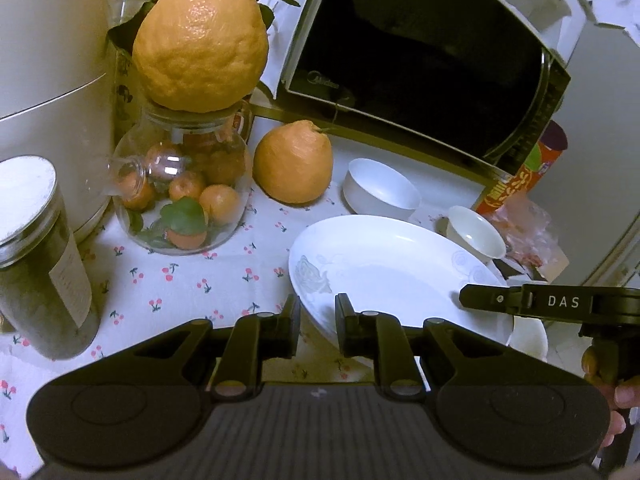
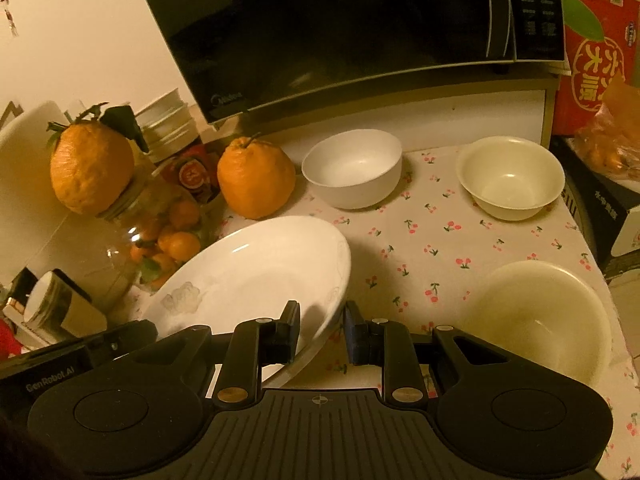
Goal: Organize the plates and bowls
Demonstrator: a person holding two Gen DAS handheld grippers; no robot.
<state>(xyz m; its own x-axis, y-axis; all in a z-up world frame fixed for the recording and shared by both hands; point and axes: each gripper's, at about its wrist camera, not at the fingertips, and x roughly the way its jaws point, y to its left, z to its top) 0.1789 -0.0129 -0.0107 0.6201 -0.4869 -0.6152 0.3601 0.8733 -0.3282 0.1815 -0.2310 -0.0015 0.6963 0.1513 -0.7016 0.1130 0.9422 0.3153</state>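
A large white plate (image 1: 392, 264) with a faint flower print hangs tilted above the cherry-print cloth, held at two sides. My left gripper (image 1: 318, 316) is shut on its near-left rim. My right gripper (image 2: 322, 320) is shut on the plate (image 2: 248, 276) at the opposite rim, and its finger also shows in the left wrist view (image 1: 484, 296). A white bowl (image 2: 352, 168) stands by the microwave. A cream bowl (image 2: 510, 178) sits to its right. A larger cream bowl (image 2: 540, 316) stands near the table's right edge.
A black microwave (image 2: 340, 28) fills the back. A big orange fruit (image 2: 256, 178) lies beside the white bowl; another (image 1: 200, 40) tops a glass jar of small oranges (image 1: 180, 192). A lidded jar (image 1: 36, 256) stands left, a red box (image 2: 596, 56) right.
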